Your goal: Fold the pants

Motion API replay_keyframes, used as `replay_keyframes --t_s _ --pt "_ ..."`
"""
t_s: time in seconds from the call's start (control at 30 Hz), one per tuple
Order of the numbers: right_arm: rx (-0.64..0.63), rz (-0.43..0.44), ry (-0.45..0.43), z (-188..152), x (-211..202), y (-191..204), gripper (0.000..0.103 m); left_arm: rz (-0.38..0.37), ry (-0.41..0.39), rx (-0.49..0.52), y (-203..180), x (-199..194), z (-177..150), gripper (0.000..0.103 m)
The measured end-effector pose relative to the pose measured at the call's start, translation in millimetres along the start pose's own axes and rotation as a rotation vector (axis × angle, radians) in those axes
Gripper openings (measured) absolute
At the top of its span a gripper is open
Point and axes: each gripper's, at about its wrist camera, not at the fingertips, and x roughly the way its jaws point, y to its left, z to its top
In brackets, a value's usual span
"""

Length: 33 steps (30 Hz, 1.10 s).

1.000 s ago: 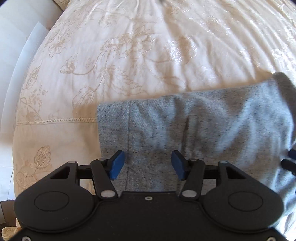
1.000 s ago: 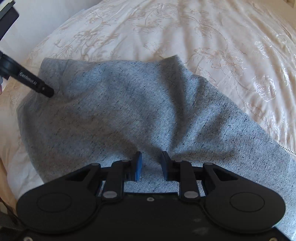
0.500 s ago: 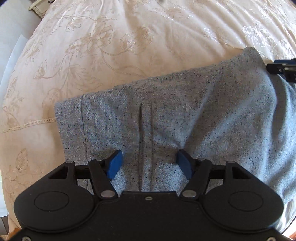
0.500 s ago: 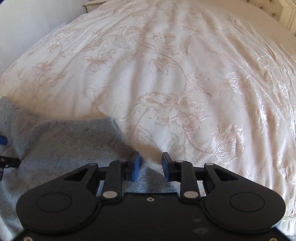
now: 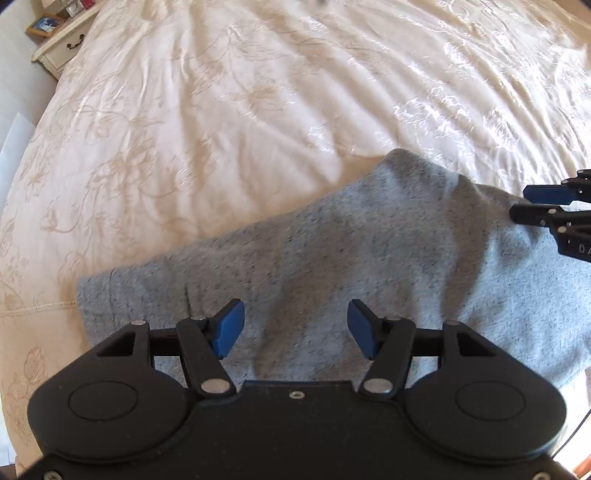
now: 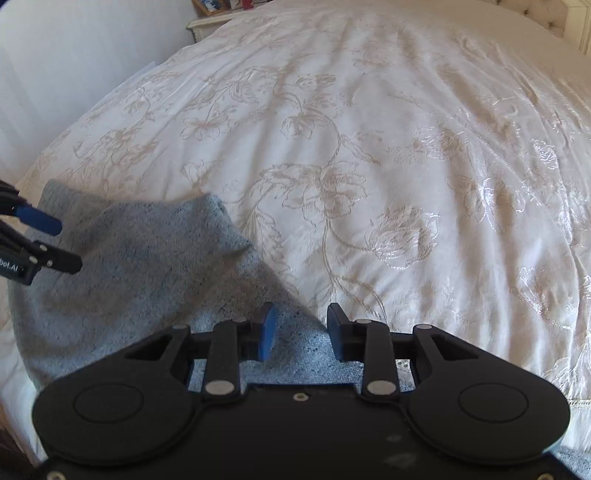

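Left wrist view, L to R: far upper left corner, a cream nightstand (image 5: 61, 46) w/ a drawer pull and a small framed pic (image 5: 43, 25) on top, beside the bed. The cream floral bedspread (image 5: 229, 122) fills most of the view, wrinkled, shiny in sunlight at right. Grey pants (image 5: 332, 258) lie on it in the lower half, folded into a thick pad; a stitched hem edge at the left end, a raised hump at upper right. Left gripper (image 5: 295, 328) hangs over the near part of the pants, pointing steeply down. Blue pads spread wide, jaws closing a bit; fabric lies below the gap, pads not pressing it. At the far right edge the right gripper (image 5: 524, 205) pokes in over the pants' right end, fingers apart.

Right wrist view, L to R: left gripper's fingers (image 6: 40, 221) enter at the left edge, apart, over the pants (image 6: 147, 266). Pants sit lower left, bunched w/ a rounded fold corner, running down under the right gripper (image 6: 301, 328). Its jaws are opening; pads apart, fabric edge seen in the gap, not clamped. Bedspread (image 6: 406, 166) covers everything to the right. Nightstand (image 6: 207, 22) top edge at upper left-center, items on it too blurred to tell.
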Motion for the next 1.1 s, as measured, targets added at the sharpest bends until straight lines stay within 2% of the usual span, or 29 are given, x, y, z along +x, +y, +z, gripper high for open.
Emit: replay_keyframes --t_s 0.13,0.2,0.23,0.27,0.33,0.4,0.43,0.47,0.5,0.6,0.67,0.77,0.8,0.83,0.87,0.97,1.1 --pt "-0.018 0.125 0.067 0.7 7.9 -25.6 0.036 0.018 0.001 -0.009 -23.9 -6.7 11.4 0.064" --pt "-0.041 0.195 0.048 -1.4 1.9 -28.3 0.028 0.026 0.008 -0.029 -29.7 -8.6 18.6 0.064" --pt "-0.060 0.225 0.037 -2.4 -2.3 -26.1 0.012 0.035 0.009 -0.040 -32.4 -9.6 23.0 0.064" --pt "-0.084 0.257 0.030 -4.9 -7.2 -21.6 0.003 0.046 0.005 -0.053 -35.8 -12.2 27.8 0.064" --pt "-0.136 0.279 0.015 -12.8 -16.0 -9.2 0.003 0.063 -0.003 -0.084 -41.9 -14.1 40.5 0.065" --pt "-0.203 0.273 0.006 -22.7 -22.5 7.5 0.005 0.061 -0.005 -0.100 -50.3 -12.7 54.6 0.065" --pt "-0.221 0.256 -0.010 -25.3 -23.9 10.4 0.011 0.068 -0.006 -0.102 -54.4 -9.3 62.6 0.065" --pt "-0.230 0.237 -0.041 -26.2 -24.5 10.5 0.030 0.078 -0.008 -0.103 -58.9 -7.8 69.0 0.065" --pt "-0.223 0.223 -0.067 -25.2 -24.8 5.7 0.040 0.085 -0.008 -0.104 -62.4 -5.5 75.0 0.065" --pt "-0.170 0.224 -0.078 -11.5 -19.0 -15.1 0.043 0.084 0.007 -0.111 -66.9 1.8 91.0 0.065" --pt "-0.136 0.268 -0.040 1.7 -6.7 -26.6 0.042 0.078 0.018 -0.132 -65.7 6.7 100.9 0.065" --pt "-0.166 0.309 0.012 15.1 13.1 -34.7 0.043 0.062 0.047 -0.171 -62.1 14.9 112.5 0.065" --pt "-0.163 0.354 0.031 16.7 18.0 -35.8 0.041 0.054 0.060 -0.182 -61.2 18.9 116.1 0.065" --pt "-0.164 0.379 0.042 17.3 19.9 -34.5 0.027 0.051 0.070 -0.189 -60.6 21.8 118.6 0.065" --pt "-0.190 0.385 0.027 16.6 16.7 -29.7 0.004 0.054 0.082 -0.197 -60.8 24.8 121.0 0.065" --pt "-0.260 0.353 -0.023 3.6 -6.0 -8.4 0.005 0.062 0.112 -0.195 -63.5 33.4 125.4 0.065" --pt "-0.288 0.311 -0.047 -15.6 -21.4 9.2 0.005 0.108 0.150 -0.130 -76.5 48.3 130.5 0.066"
